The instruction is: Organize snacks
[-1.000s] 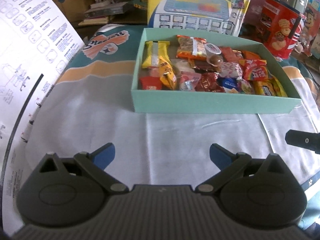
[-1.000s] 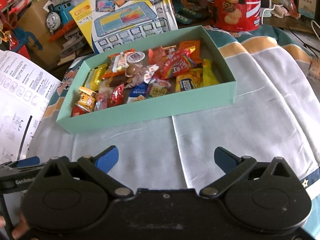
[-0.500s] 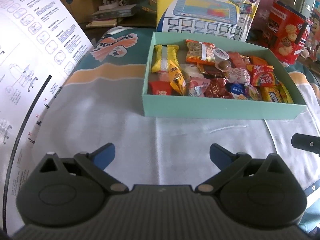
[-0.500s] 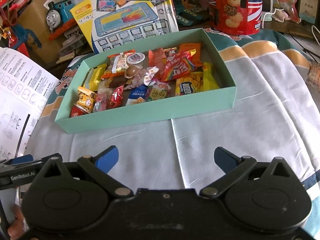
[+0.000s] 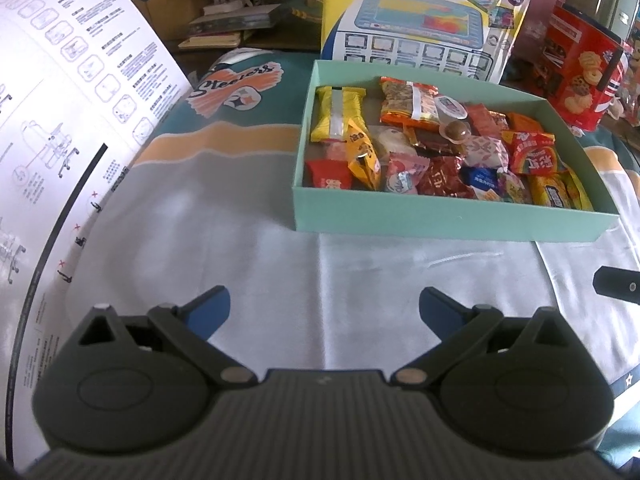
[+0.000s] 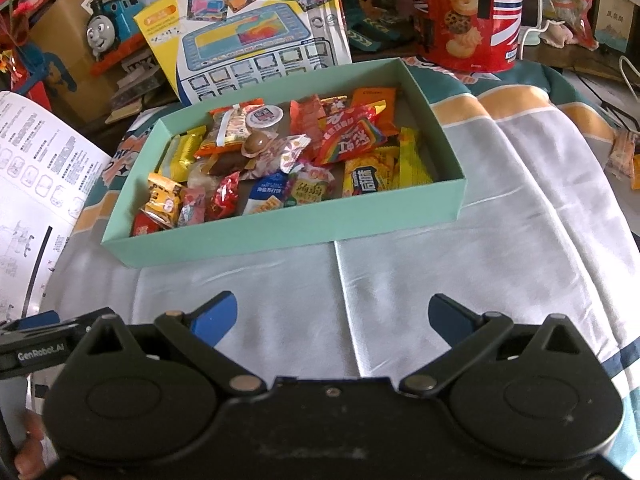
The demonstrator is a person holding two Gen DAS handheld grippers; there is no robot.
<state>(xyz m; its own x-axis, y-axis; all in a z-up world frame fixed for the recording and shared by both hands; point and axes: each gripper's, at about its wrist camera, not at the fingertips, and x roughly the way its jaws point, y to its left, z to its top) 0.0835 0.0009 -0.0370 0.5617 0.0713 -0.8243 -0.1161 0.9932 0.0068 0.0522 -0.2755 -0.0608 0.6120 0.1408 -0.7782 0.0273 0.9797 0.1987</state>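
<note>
Slightly rightward since a second ago sits the snack box (image 5: pixel 448 222), long axis crosswise ahead of the left claw (image 5: pixel 324 308); both it and the right claw (image 6: pixel 332 316) gape, empty.

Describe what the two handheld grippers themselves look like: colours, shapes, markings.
The left gripper is matt black plastic: a ribbed central body, two rounded lobes with oval recesses, silver pivot pins, and angled black arms ending in blue finger pads. The right gripper is the same build, but its central body is smooth and scuffed. Seen from the right, the left one's side carries white "GenRobot.AI" lettering.
</note>
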